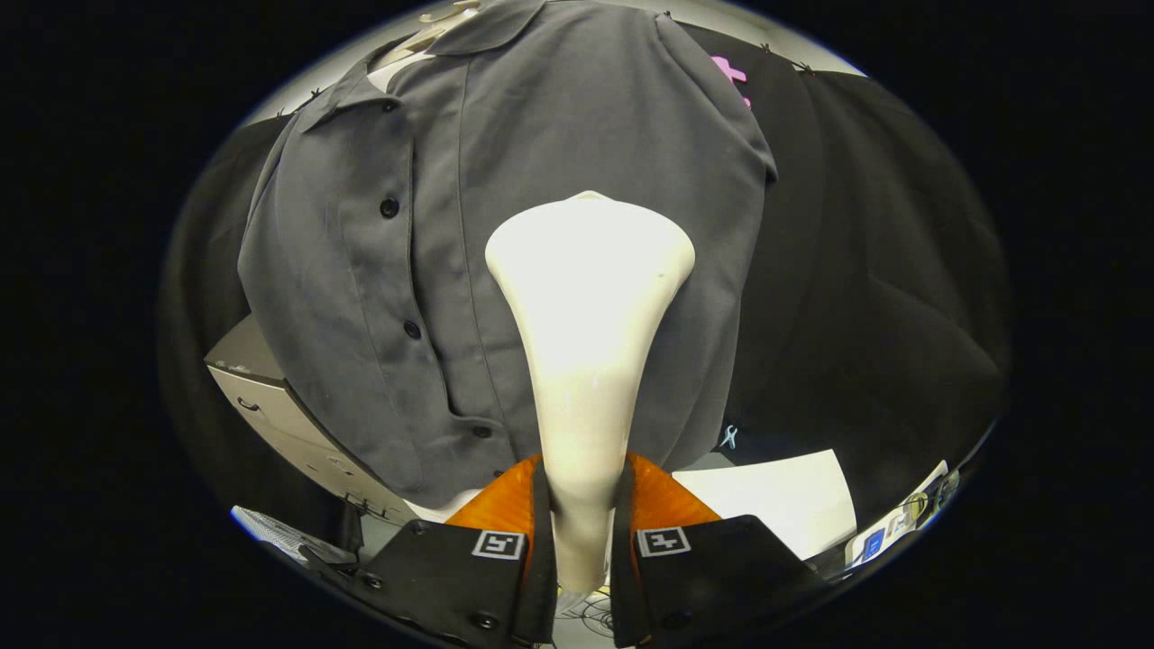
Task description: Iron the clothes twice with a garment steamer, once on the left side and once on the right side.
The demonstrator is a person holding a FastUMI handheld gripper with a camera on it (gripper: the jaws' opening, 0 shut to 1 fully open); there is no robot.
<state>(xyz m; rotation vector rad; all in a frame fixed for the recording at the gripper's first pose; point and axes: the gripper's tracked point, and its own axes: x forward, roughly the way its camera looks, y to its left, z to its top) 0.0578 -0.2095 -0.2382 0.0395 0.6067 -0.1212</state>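
And here's the gripper [581, 532], its two fingers pressed in on either side of the garment steamer [586, 361], pinching the slim handle right between them. The steamer is cream-white, its neck rising straight up from the fingers and flaring into a broad head. That head sits against the front of the grey shirt [541, 180], just beside the button placket, on the panel away from the buttons [389, 207]. The shirt hangs upright, collar at the top, dark buttons running down its front, the fabric lying fairly smooth around the steamer head. Behind the shirt hangs the black cloth wall [883, 270]. Low beside the shirt's hem there's a pale cabinet [270, 406] with a drawer handle, and on the other side a white sheet [775, 496] lying flat, near the fingers.
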